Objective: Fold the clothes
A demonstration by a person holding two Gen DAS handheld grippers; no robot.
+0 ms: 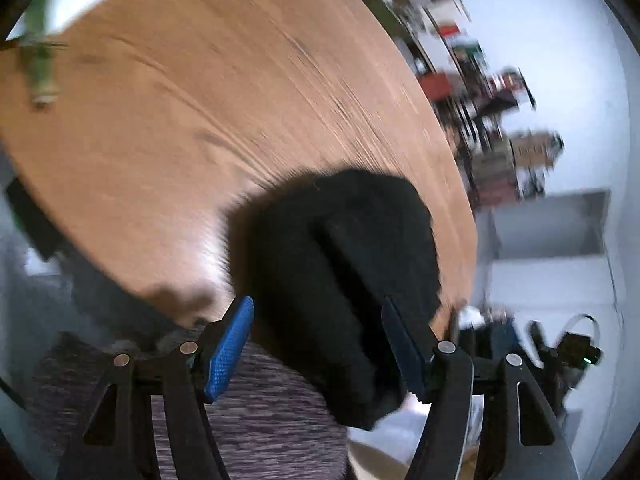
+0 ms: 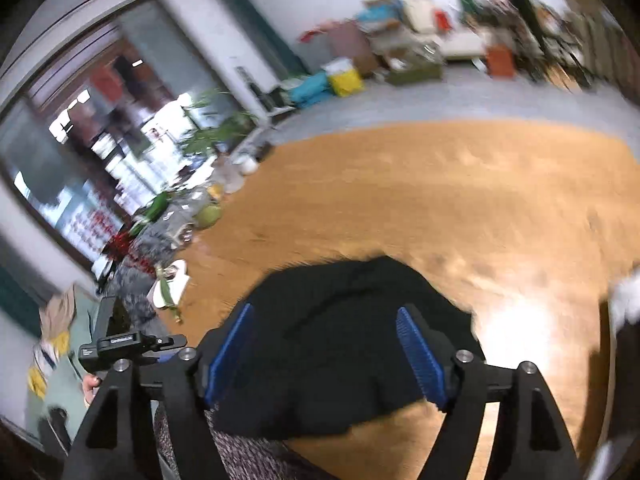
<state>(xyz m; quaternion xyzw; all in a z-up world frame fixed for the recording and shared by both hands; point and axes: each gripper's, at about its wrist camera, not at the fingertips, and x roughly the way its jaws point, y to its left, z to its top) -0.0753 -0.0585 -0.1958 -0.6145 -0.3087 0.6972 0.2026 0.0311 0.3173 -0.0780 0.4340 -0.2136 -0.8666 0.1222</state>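
Observation:
A black garment (image 1: 344,272) lies bunched at the near edge of the wooden table (image 1: 224,112), partly hanging over the edge. My left gripper (image 1: 316,352) is open, its blue pads on either side of the cloth, not closed on it. In the right wrist view the same black garment (image 2: 344,344) lies on the table (image 2: 460,200) in front of my right gripper (image 2: 328,352), which is open with the cloth between its fingers. Both views are motion-blurred.
A purple-grey knitted fabric (image 1: 256,420) lies below the table edge, also in the right wrist view (image 2: 248,456). A green plant stem (image 1: 40,64) lies at the table's far left. Plants and clutter (image 2: 168,216) border the table's left side. Something white (image 2: 624,292) shows at the right edge.

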